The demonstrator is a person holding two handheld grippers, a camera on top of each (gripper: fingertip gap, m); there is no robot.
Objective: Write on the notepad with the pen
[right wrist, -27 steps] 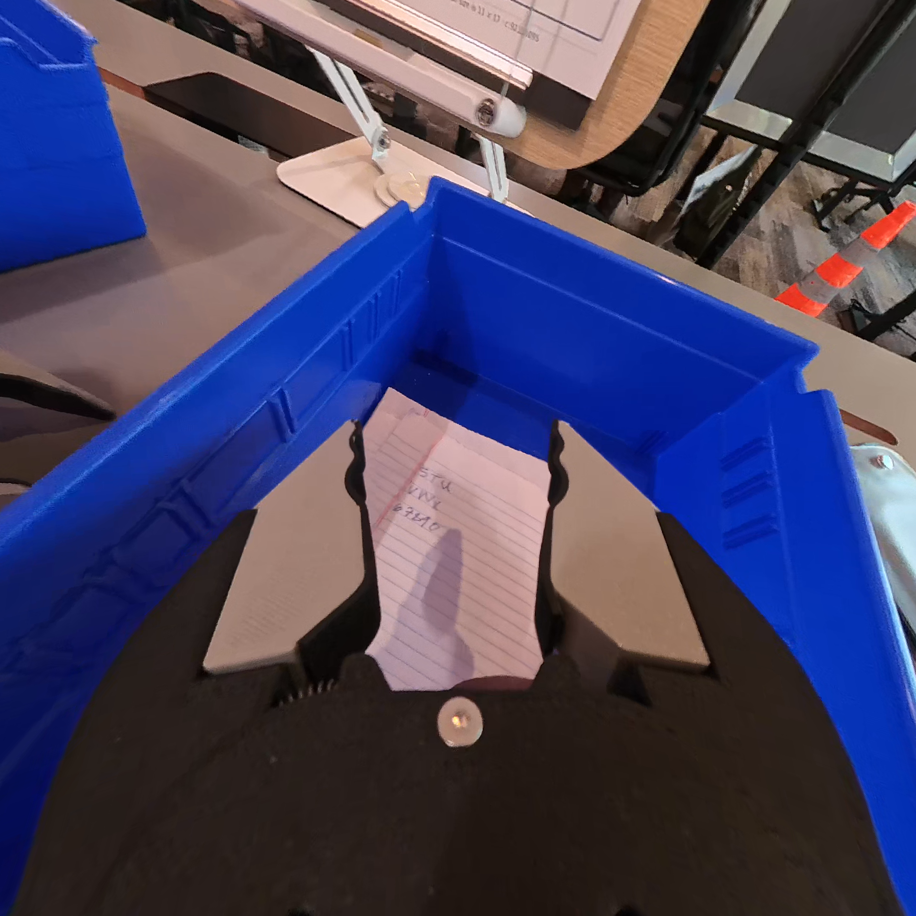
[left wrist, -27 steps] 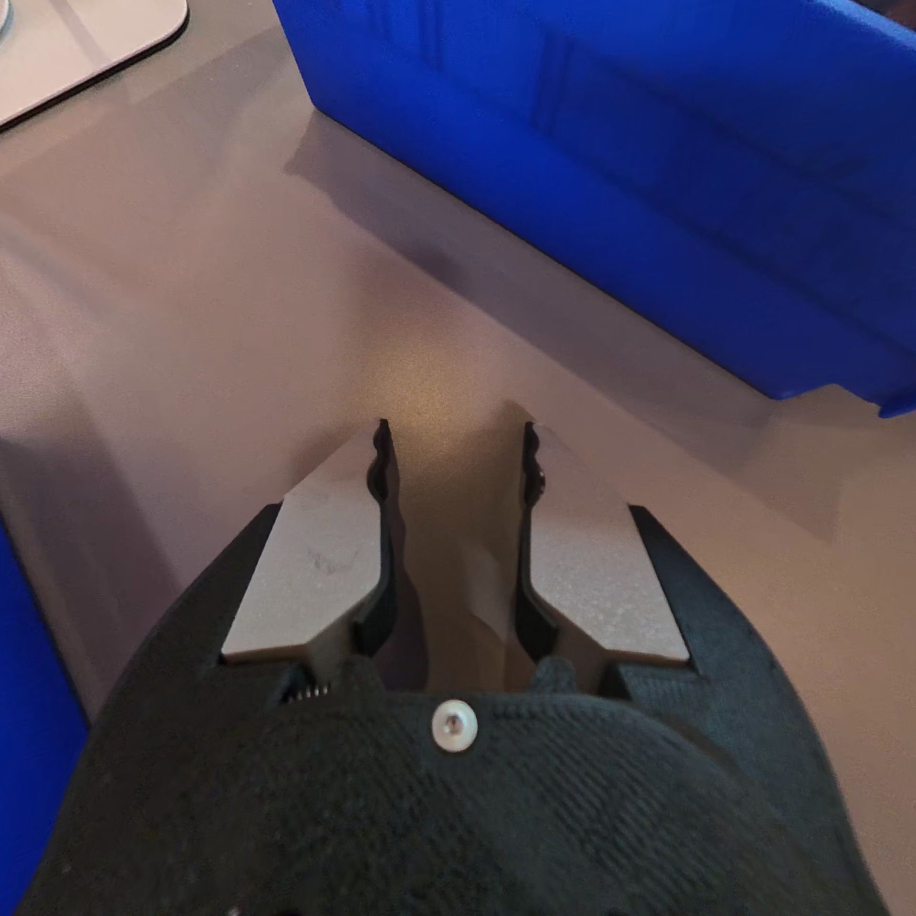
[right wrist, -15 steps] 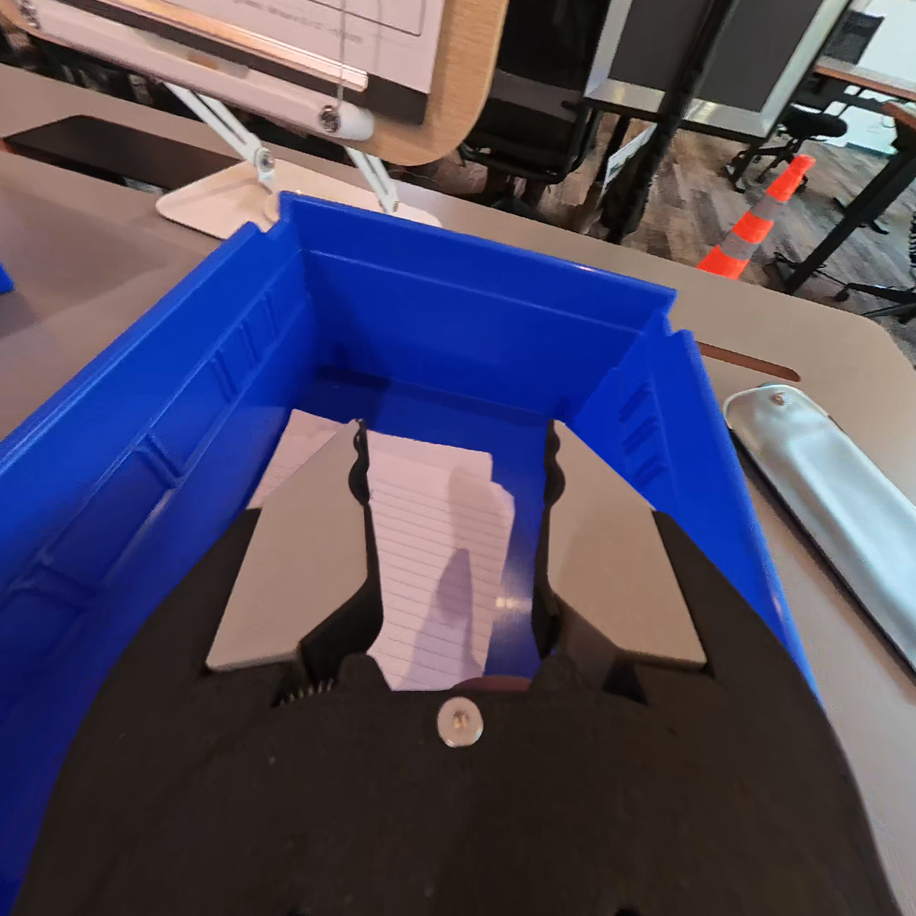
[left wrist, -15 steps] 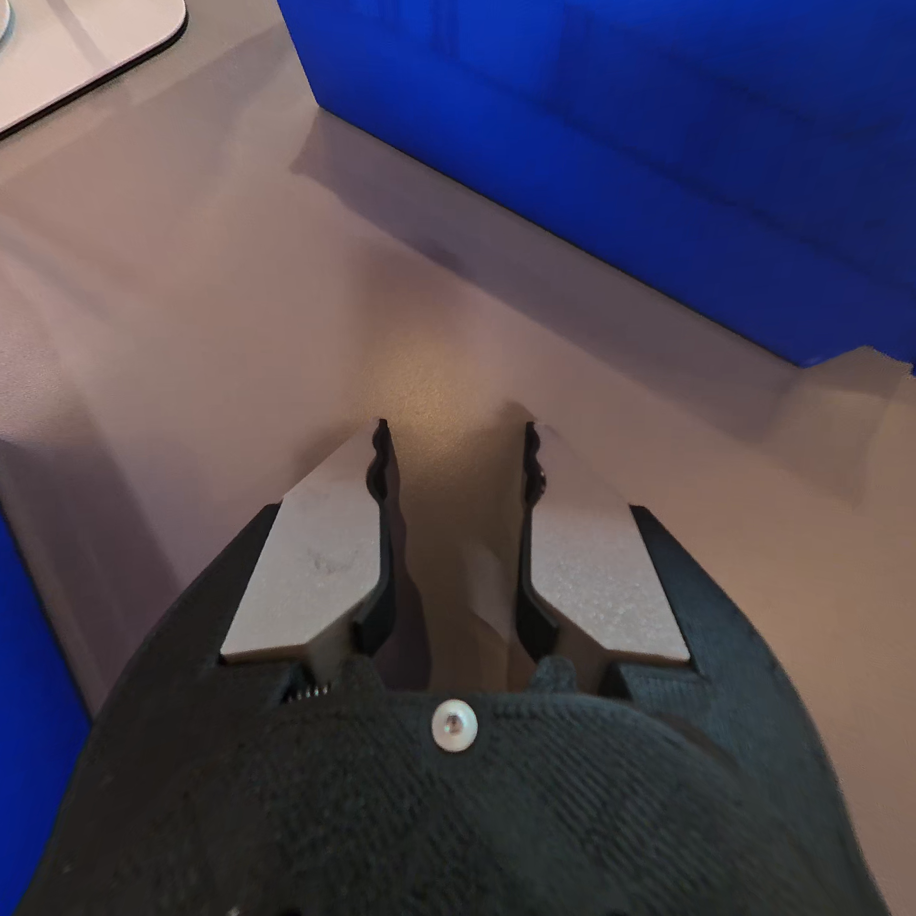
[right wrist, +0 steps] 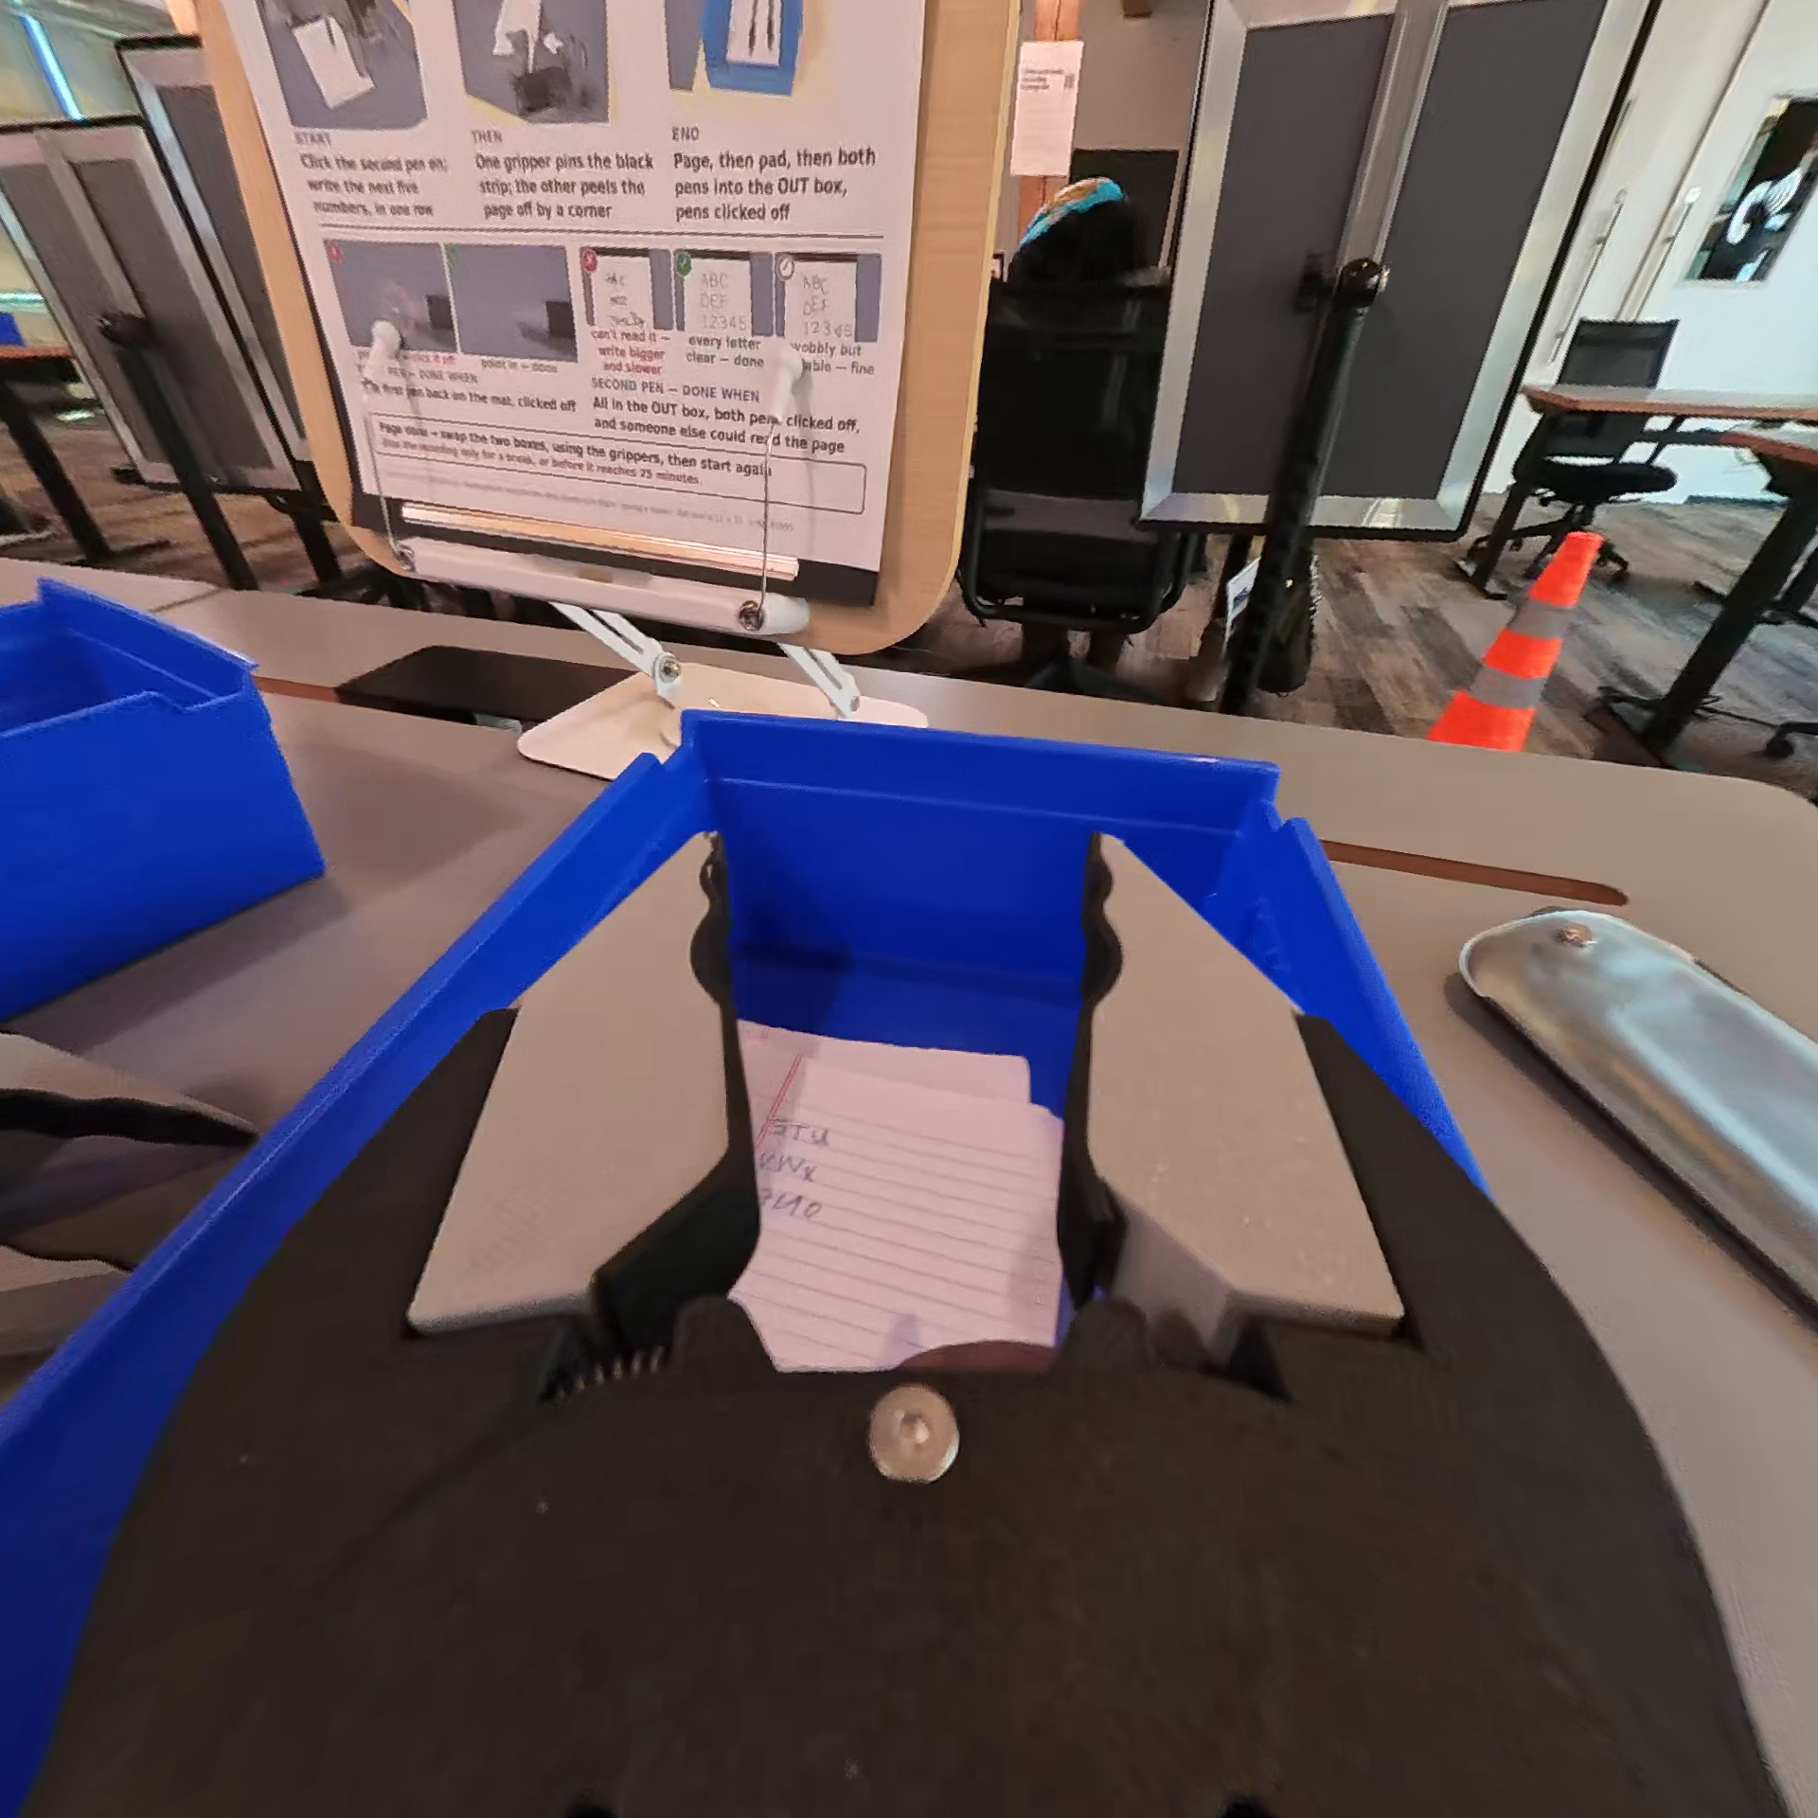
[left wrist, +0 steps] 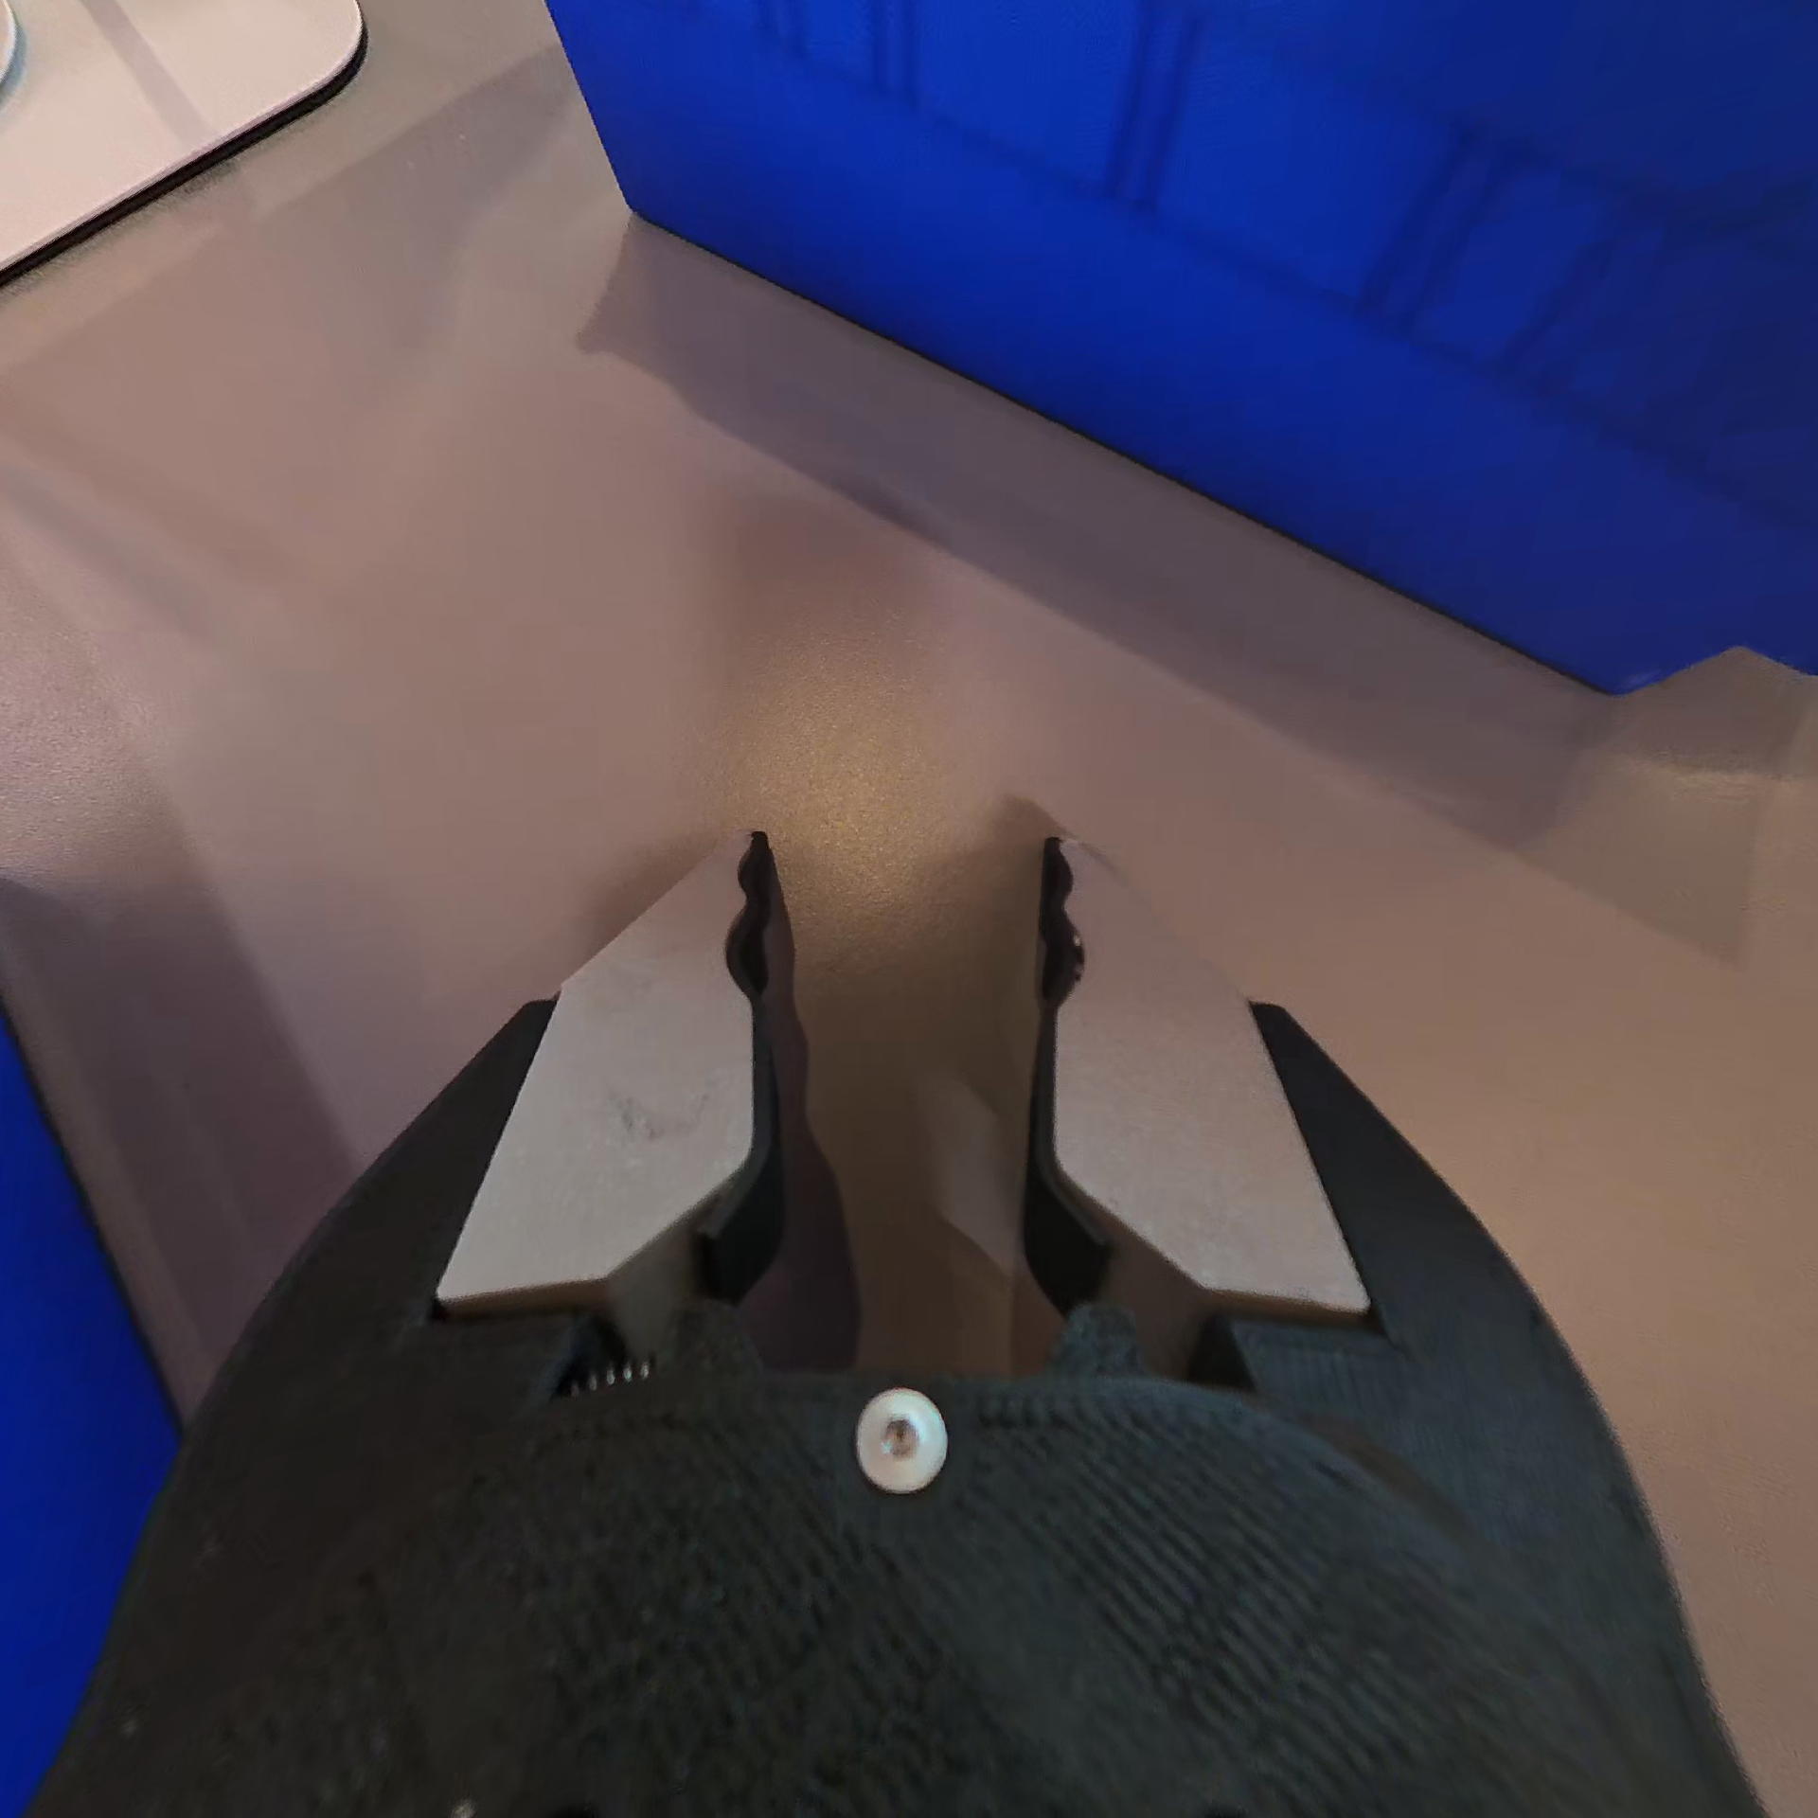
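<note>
Notepad (right wrist: 905,1210) pages bearing handwriting lie in blue bin (right wrist: 984,787); right gripper (right wrist: 905,866), left gripper (left wrist: 905,846) both spread, empty

A: What do the left tongs (left wrist: 903,844) look like?
B: The jaws stand apart with nothing between them, just bare bench (left wrist: 393,610) showing through the gap. The fingers (left wrist: 630,1121) are grey on top with black wavy inner edges, set in a black body with a silver screw near its middle.
A: And past the tips?
B: A blue bin (left wrist: 1230,295) sits farther back on the right; its outer wall runs at a slant and casts a shadow on the bench. It is apart from the tongs.
A: Anything else?
B: A white plate (left wrist: 148,118) with a rounded corner lies flat at top left, and a second bin (left wrist: 59,1328) shows as a blue strip at the left edge
</note>
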